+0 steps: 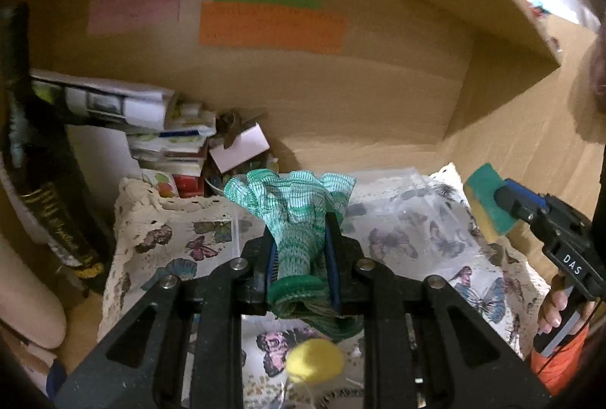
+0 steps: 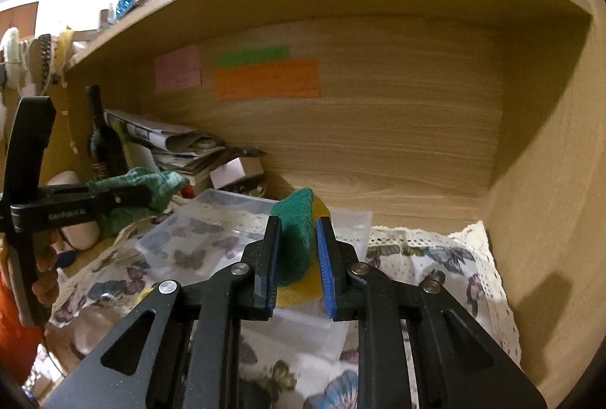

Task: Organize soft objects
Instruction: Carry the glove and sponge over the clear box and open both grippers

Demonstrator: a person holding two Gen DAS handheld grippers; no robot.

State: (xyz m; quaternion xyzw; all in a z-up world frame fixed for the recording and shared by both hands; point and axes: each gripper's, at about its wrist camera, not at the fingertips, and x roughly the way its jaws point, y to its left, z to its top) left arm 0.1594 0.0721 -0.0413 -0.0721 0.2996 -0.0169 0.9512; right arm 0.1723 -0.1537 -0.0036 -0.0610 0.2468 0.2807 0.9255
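Observation:
My left gripper (image 1: 299, 238) is shut on a green knitted glove (image 1: 299, 212), held by its wrist above a clear plastic box (image 1: 397, 204); it also shows in the right wrist view (image 2: 151, 195) with the glove (image 2: 159, 181). My right gripper (image 2: 299, 242) is shut on a green and yellow sponge (image 2: 297, 238) over the same clear box (image 2: 212, 238). The sponge (image 1: 486, 196) and right gripper (image 1: 503, 198) show at the right of the left wrist view. A yellow soft ball (image 1: 314, 359) lies below the left gripper.
The box sits on a butterfly-print cloth (image 1: 181, 246) inside a wooden shelf bay (image 2: 378, 124). At the left stand a dark bottle (image 2: 102, 136), stacked papers (image 1: 113, 102) and small boxes (image 1: 238, 147). The bay's right wall (image 2: 549, 181) is close.

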